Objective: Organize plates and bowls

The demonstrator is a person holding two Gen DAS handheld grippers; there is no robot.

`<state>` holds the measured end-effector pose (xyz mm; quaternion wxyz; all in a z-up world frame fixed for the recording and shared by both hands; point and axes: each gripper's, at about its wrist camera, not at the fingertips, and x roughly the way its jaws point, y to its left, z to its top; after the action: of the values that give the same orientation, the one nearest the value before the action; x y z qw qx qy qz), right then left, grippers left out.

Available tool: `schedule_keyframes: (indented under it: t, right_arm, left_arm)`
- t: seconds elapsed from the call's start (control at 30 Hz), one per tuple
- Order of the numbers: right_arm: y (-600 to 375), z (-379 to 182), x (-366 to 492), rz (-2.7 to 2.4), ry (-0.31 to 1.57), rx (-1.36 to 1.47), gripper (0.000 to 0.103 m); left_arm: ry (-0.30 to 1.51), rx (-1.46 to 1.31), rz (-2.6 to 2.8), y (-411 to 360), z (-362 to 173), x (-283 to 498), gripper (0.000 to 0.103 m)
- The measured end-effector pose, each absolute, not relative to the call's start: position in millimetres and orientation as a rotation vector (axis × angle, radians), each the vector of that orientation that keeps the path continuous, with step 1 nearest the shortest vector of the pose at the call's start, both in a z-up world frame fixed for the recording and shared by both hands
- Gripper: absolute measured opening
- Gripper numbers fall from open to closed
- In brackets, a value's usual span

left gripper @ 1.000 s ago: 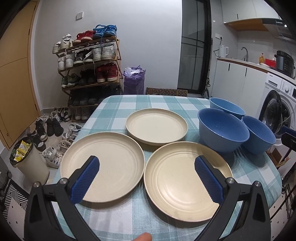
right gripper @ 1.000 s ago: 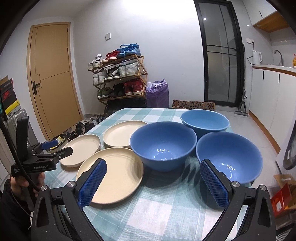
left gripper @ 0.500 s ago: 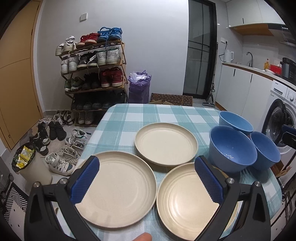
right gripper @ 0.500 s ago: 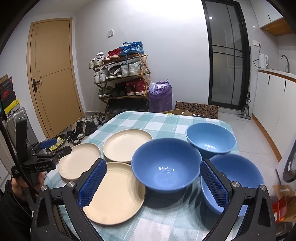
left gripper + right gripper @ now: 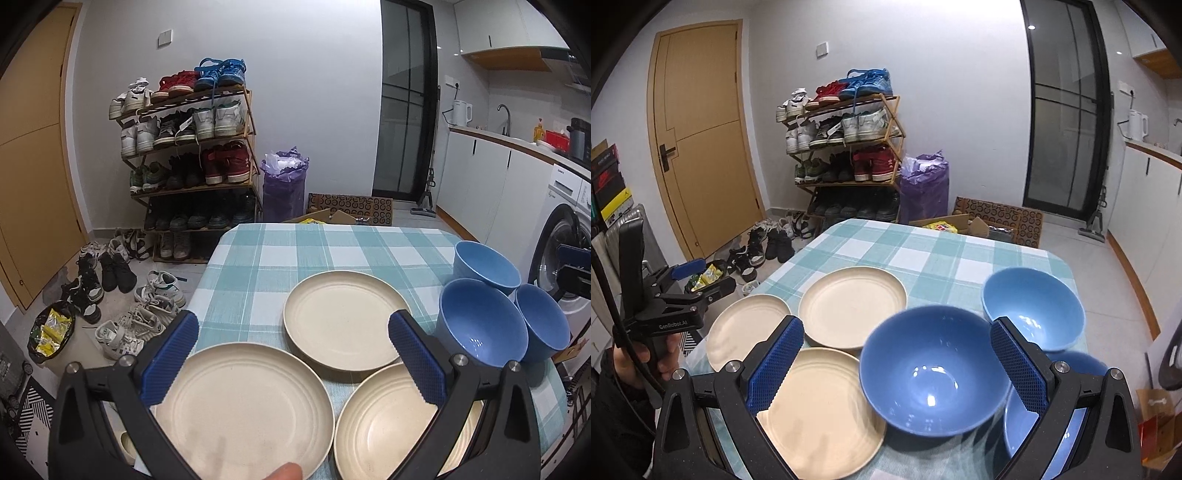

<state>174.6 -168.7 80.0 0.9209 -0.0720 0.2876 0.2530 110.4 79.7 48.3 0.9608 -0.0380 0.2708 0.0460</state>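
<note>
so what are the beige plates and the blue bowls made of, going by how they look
The beige plates look like matte plastic or wheat-straw composite: a dull, faintly speckled surface with moulded rings and no sharp glare. The blue bowls show small bright highlights inside, so they are glossy; glazed ceramic or shiny melamine, and the pictures cannot settle which.

Even, cool indoor light from overhead; soft shadows. Glare spots inside nearest blue bowl (image 5: 932, 373). Strong fisheye bending, dark vignette at corners.
</note>
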Motion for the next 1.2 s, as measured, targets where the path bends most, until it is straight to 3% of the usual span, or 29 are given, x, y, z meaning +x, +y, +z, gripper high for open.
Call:
schedule_keyframes:
  t: [0.53,1.2]
  right_arm:
    - [-126,94,243,0.566,0.674,-0.135,0.102]
    - [-87,37,329,0.547,0.891,-0.157,0.102]
  left_arm:
    - [0.575,-0.105,0.105,102,53,155,0.103]
    - [0.695,-0.115,0.090,111,16,210,0.103]
